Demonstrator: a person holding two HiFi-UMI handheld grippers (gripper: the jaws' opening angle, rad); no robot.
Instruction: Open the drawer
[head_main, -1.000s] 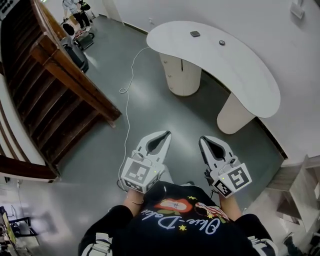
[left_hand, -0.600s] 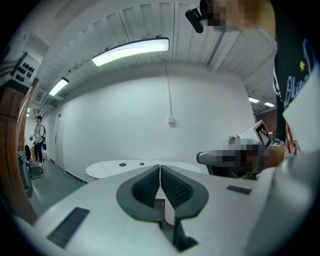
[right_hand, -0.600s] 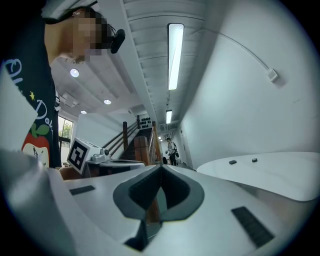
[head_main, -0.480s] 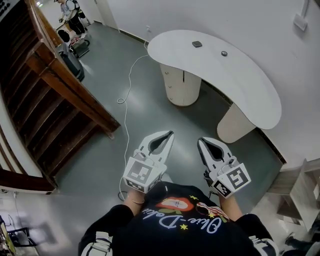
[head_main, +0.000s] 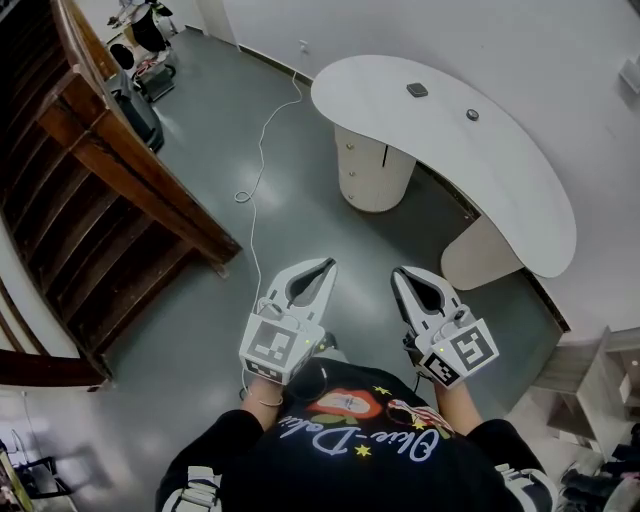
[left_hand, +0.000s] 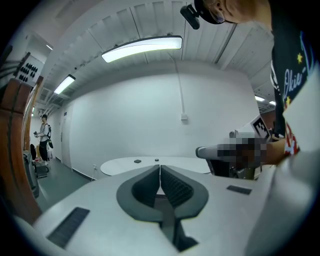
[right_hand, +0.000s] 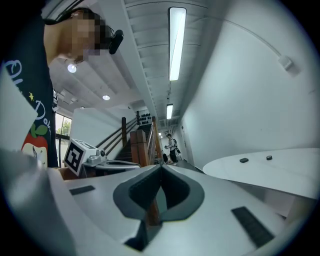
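The white curved desk (head_main: 500, 170) stands ahead on two rounded pedestals. The nearer pedestal (head_main: 372, 170) has drawer fronts with a dark handle slit. Both grippers are held in front of the person, well short of the desk and above the grey floor. My left gripper (head_main: 329, 263) is shut with nothing between its fingers; in the left gripper view its jaws (left_hand: 159, 168) meet, with the desk top (left_hand: 125, 165) beyond. My right gripper (head_main: 397, 272) is shut and empty too; in its own view (right_hand: 160, 166) the desk (right_hand: 270, 170) lies to the right.
A wooden staircase (head_main: 110, 170) runs along the left. A white cable (head_main: 256, 160) trails over the floor toward the desk. Two small dark items (head_main: 417, 90) lie on the desk top. A person (head_main: 148, 25) stands far back left. A shelf unit (head_main: 600, 390) is at the lower right.
The person has walked forward: desk and pedestal sit a little nearer and further right in the head view. Both grippers travelled along, side by side, still shut.
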